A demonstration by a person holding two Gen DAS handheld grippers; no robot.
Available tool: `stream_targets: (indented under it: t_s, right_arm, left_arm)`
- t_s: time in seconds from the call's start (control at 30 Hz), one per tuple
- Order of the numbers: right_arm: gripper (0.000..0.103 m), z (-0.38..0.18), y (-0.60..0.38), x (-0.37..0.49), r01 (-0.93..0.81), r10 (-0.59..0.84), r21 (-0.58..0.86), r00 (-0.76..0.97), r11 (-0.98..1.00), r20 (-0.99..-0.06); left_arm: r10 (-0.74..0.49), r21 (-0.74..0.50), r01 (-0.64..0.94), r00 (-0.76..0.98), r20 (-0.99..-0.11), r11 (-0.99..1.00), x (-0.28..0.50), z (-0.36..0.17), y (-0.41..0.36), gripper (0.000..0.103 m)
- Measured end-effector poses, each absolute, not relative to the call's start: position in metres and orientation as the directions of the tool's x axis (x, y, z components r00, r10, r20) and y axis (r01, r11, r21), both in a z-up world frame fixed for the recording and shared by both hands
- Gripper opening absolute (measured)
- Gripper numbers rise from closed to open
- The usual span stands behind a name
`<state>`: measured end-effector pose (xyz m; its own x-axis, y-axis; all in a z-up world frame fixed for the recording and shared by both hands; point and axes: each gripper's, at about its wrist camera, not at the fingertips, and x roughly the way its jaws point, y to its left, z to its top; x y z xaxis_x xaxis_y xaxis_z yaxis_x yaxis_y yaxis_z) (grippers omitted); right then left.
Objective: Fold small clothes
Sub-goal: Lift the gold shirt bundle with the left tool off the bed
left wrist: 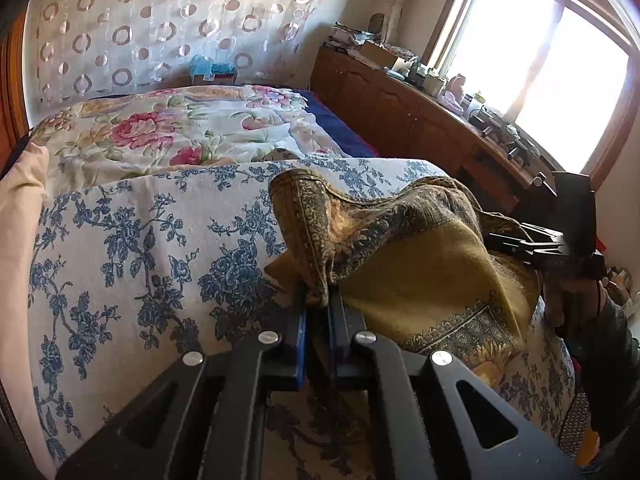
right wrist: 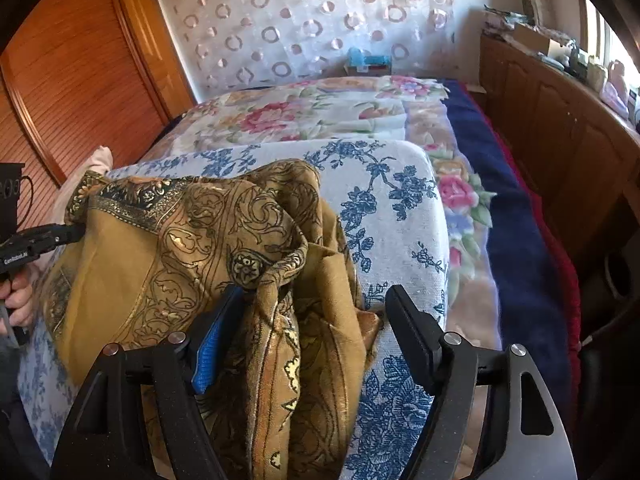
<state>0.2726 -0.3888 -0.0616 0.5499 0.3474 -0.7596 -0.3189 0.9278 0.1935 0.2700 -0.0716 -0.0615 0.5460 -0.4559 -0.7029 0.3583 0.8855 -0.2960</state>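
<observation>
A mustard-gold cloth [left wrist: 420, 272] with a dark ornate border lies bunched on a surface covered in white, blue-flowered fabric [left wrist: 140, 260]. My left gripper [left wrist: 318, 300] is shut on a bordered edge of the cloth, which rises in a fold above the fingers. In the right wrist view the cloth [right wrist: 168, 248] is heaped between the wide-open jaws of my right gripper [right wrist: 316, 316]. A twisted fold rests against its left finger [right wrist: 216, 336], and the right finger stands free over the blue-flowered cover [right wrist: 400, 220]. The left gripper [right wrist: 76, 232] shows at the cloth's far left corner.
Behind the covered surface lies a bed with a pink-flowered quilt [left wrist: 160, 132] and a navy blanket [right wrist: 520, 240]. A wooden cabinet [left wrist: 400, 108] with clutter on top runs under the window. A wooden wardrobe [right wrist: 72, 80] stands at the left. A hand [right wrist: 18, 300] holds the left gripper's handle.
</observation>
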Motion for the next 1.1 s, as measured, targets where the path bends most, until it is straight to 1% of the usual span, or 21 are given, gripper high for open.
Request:
stream_targets:
  t_s: [0.03, 0.07, 0.1, 0.13, 0.2, 0.3, 0.43, 0.47, 0.5, 0.57, 0.67, 0.83, 1.0, 1.1]
  right_arm:
    - [0.074, -0.062, -0.388, 0.272, -0.32, 0.349, 0.195, 0.551, 0.927, -0.758]
    - [0.069, -0.062, -0.386, 0.272, -0.325, 0.353, 0.195, 0.55, 0.925, -0.757]
    - [0.065, -0.061, -0.383, 0.271, -0.335, 0.358, 0.195, 0.547, 0.922, -0.757]
    - [0.064, -0.061, -0.38, 0.271, -0.338, 0.356, 0.19, 0.547, 0.922, -0.758]
    - [0.054, -0.061, -0.376, 0.269, -0.35, 0.364, 0.19, 0.541, 0.917, -0.759]
    - [0.048, -0.062, -0.374, 0.269, -0.359, 0.378, 0.202, 0.532, 0.911, -0.758]
    - [0.036, -0.061, -0.373, 0.27, -0.372, 0.395, 0.215, 0.522, 0.903, -0.756]
    - [0.029, -0.061, -0.372, 0.27, -0.377, 0.4, 0.218, 0.52, 0.9, -0.755]
    - [0.018, -0.059, -0.372, 0.269, -0.378, 0.402, 0.217, 0.527, 0.9, -0.749]
    - [0.013, -0.056, -0.372, 0.265, -0.372, 0.4, 0.216, 0.542, 0.903, -0.739]
    - [0.011, -0.044, -0.368, 0.258, -0.37, 0.385, 0.187, 0.588, 0.91, -0.711]
    - [0.01, -0.014, -0.359, 0.249, -0.384, 0.394, 0.164, 0.655, 0.908, -0.645]
    - [0.009, 0.016, -0.331, 0.248, -0.442, 0.422, 0.123, 0.682, 0.889, -0.597]
    - [0.009, 0.035, -0.305, 0.254, -0.494, 0.455, 0.098, 0.682, 0.864, -0.572]
  left_arm:
    - [-0.453, -0.291, 0.359, 0.547, -0.704, 0.887, 0.27, -0.062, -0.072, 0.005]
    - [-0.451, -0.288, 0.36, 0.548, -0.704, 0.888, 0.269, -0.062, -0.073, 0.005]
    - [-0.45, -0.286, 0.36, 0.549, -0.705, 0.888, 0.269, -0.061, -0.073, 0.005]
    - [-0.448, -0.285, 0.36, 0.549, -0.705, 0.889, 0.268, -0.062, -0.074, 0.005]
    - [-0.447, -0.283, 0.36, 0.55, -0.705, 0.889, 0.268, -0.062, -0.075, 0.005]
    - [-0.441, -0.273, 0.362, 0.556, -0.705, 0.891, 0.267, -0.061, -0.077, 0.005]
    - [-0.447, -0.262, 0.38, 0.563, -0.695, 0.887, 0.262, -0.059, -0.079, 0.005]
    - [-0.451, -0.261, 0.385, 0.568, -0.688, 0.885, 0.26, -0.057, -0.08, 0.005]
    - [-0.455, -0.263, 0.388, 0.574, -0.681, 0.883, 0.258, -0.055, -0.079, 0.005]
    - [-0.478, -0.288, 0.392, 0.583, -0.657, 0.874, 0.253, -0.047, -0.075, 0.005]
    - [-0.511, -0.324, 0.398, 0.599, -0.617, 0.858, 0.244, -0.034, -0.066, 0.005]
    - [-0.525, -0.34, 0.4, 0.64, -0.561, 0.851, 0.226, -0.012, -0.048, 0.004]
    - [-0.491, -0.348, 0.353, 0.71, -0.505, 0.869, 0.205, 0.01, -0.012, 0.004]
    - [-0.447, -0.342, 0.307, 0.753, -0.484, 0.888, 0.19, 0.018, 0.016, 0.004]
